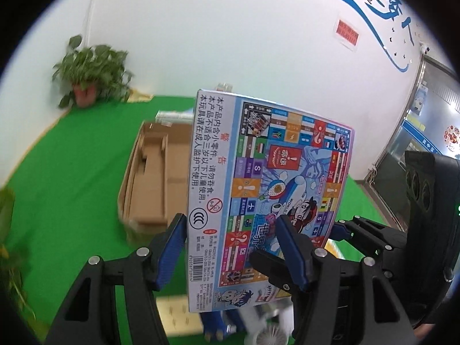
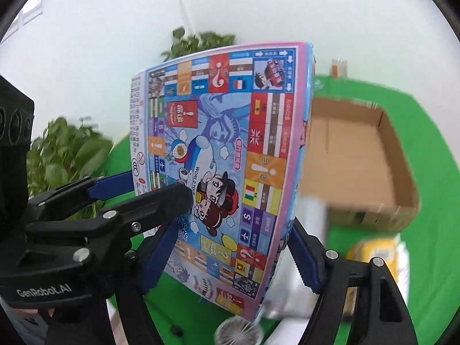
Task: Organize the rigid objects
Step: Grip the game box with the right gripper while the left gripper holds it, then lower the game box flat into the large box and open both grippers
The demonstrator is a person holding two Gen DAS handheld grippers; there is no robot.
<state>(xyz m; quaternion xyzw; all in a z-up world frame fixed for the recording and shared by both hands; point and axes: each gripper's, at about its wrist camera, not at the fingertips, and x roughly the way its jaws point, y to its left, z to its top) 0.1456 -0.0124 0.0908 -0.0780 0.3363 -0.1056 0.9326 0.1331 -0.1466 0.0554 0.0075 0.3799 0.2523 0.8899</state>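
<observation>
A: So, where's the board game box (image 1: 264, 189)?

B: Held upright in the air above the green desk (image 1: 72, 172), in front of the open cardboard box (image 1: 152, 172). The left tool (image 1: 230, 247) clamps its lower edge, blue pads on both faces; the right tool (image 2: 233, 256) straddles its lower corner, gripping it too.

A: Any writing?

B: "WORLD TOUR" on the printed board, a CCC mark and barcode on the side strip, Chinese warning text. "GenRobot.AI" on the left tool's body.

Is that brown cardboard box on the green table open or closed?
Open. The cardboard box has no lid on top; both views show its bare brown inside walls and floor.
</observation>
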